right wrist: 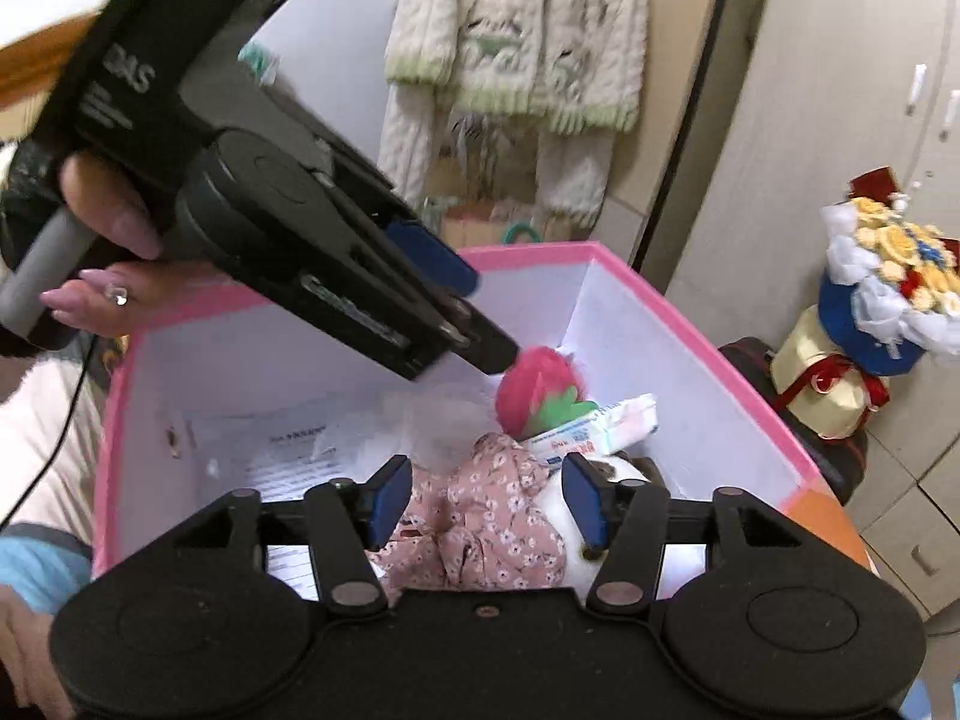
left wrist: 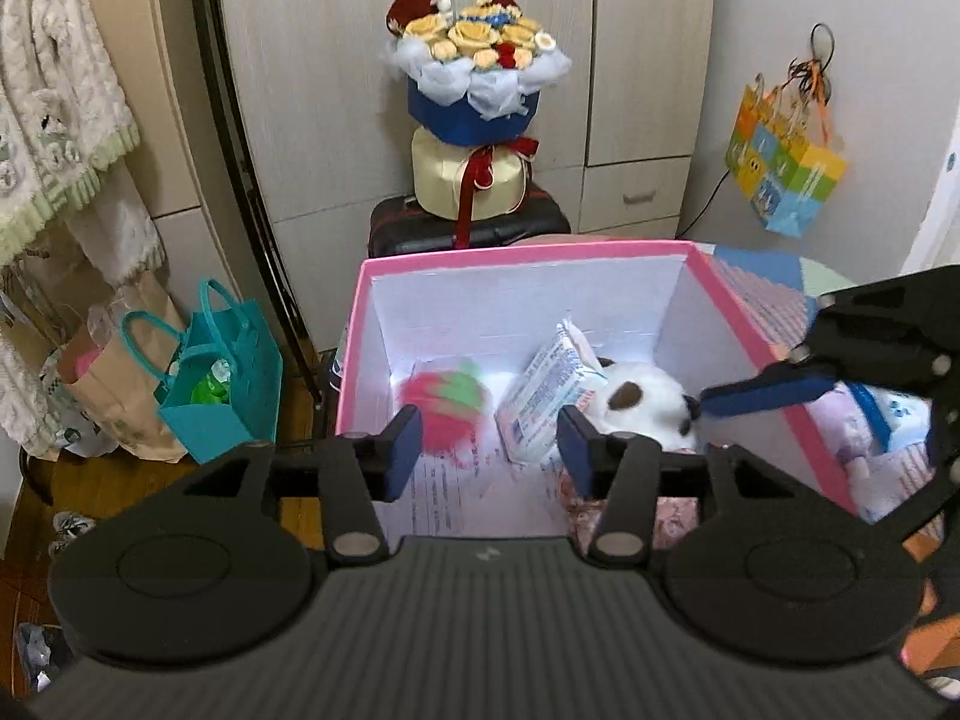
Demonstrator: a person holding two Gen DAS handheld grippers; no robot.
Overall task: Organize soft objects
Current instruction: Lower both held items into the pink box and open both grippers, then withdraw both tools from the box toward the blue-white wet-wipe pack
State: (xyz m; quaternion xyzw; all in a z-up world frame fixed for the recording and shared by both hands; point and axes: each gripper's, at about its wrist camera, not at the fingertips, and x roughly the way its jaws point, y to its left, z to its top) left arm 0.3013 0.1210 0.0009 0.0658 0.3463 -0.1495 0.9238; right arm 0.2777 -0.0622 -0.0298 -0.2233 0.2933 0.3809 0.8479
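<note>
1. The left gripper (left wrist: 489, 450) tilts down over the near side of the pink box (left wrist: 528, 252). Its blue pads are spread apart and nothing is between them.
2. The right gripper (right wrist: 486, 501) also tilts down into the pink box, near its right wall. Its pads are spread apart too. The flowery pink cloth (right wrist: 480, 516) lies under the gap, but the pads do not press it.
3. A hand (right wrist: 114, 258) holds the left gripper's handle, above the box's left edge.
4. Inside the pink box lies a red strawberry plush (left wrist: 444, 402), near the back wall. Just beside it is a tissue pack (left wrist: 543, 396). A white plush with brown spots (left wrist: 645, 399) touches the pack and sits by the right wall. Printed paper (left wrist: 447, 480) covers the box floor.
5. The front left part of the box floor is bare paper. The box top is open all round.
6. Behind the box stands a flower bouquet (left wrist: 474, 78).
</note>
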